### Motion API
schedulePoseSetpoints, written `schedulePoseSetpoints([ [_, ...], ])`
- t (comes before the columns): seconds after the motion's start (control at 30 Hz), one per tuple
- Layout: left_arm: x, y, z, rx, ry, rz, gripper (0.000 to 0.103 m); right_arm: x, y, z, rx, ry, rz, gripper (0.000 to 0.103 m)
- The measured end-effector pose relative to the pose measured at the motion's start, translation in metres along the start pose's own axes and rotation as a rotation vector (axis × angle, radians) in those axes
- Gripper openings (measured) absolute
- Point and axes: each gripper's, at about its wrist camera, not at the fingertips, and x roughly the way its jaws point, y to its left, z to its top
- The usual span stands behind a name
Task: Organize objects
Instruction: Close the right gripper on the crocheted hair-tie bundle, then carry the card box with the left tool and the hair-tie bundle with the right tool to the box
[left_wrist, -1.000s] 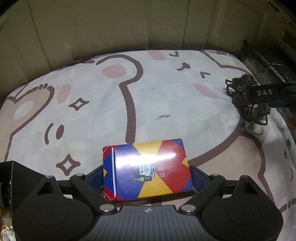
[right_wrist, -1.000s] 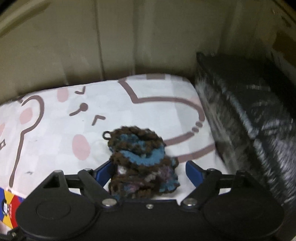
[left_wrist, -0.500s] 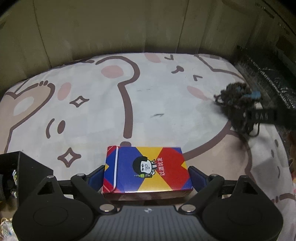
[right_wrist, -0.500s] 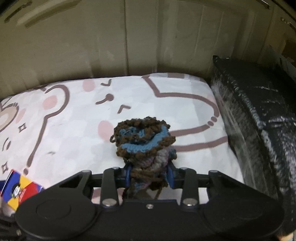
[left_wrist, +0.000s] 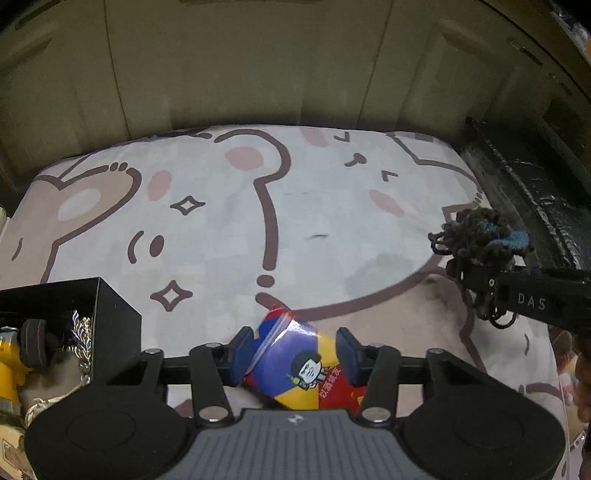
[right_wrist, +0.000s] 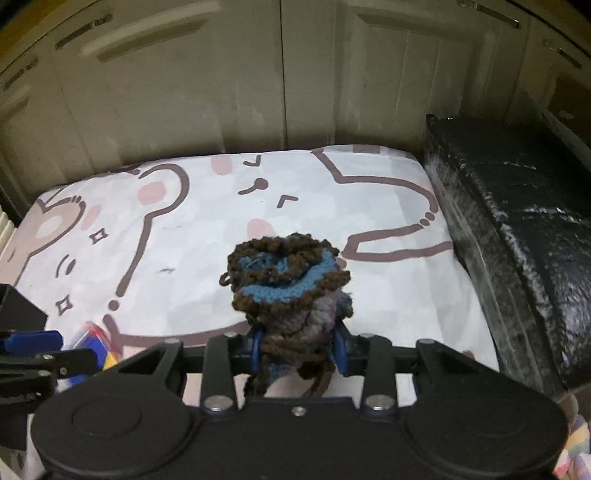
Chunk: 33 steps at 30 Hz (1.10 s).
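Now, left gripper (left_wrist: 293, 356): its jaws have just been closing and its blue pads are pressing on the two sides of the card box, holding it tilted.
Card box (left_wrist: 295, 365): a blue, red and yellow pack with a cartoon face, sitting between the left pads, one corner pointing away from the camera, appearing to hang just above the cloth.
Right gripper (right_wrist: 297, 350): its jaws are standing narrow after closing, pads squeezing the lower part of the crochet piece.
Crochet piece (right_wrist: 286, 280): brown and blue yarn, bunching up above the right pads, loose strands dangling below them; in the left view it is showing at the right edge (left_wrist: 480, 240), raised off the cloth.
Cloth (left_wrist: 314, 221): white with brown bear outlines and pink cheeks, covering the work surface.
Black bin (left_wrist: 110, 314): standing at the left edge, holding a yellow toy (left_wrist: 9, 365) and a silvery chain (left_wrist: 83, 343).
Black case (right_wrist: 517, 236): lying along the cloth's right side.
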Motion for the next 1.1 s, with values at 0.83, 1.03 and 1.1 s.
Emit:
schedulePoseSetpoints([
  [0.83,0.054,-0.012,-0.022,0.389,0.079,-0.060,0.103,-0.017,-0.011,-0.014,0.010,0.008,0.088,0.037],
  [1.03,0.050,-0.013,-0.017,0.354,0.098,-0.062,0.092,-0.015,-0.009,-0.016,-0.002,0.017,0.078,0.037],
  [1.1,0.048,-0.012,-0.019,0.353,0.100,-0.060,0.092,-0.017,-0.010,-0.016,0.000,0.014,0.074,0.037],
])
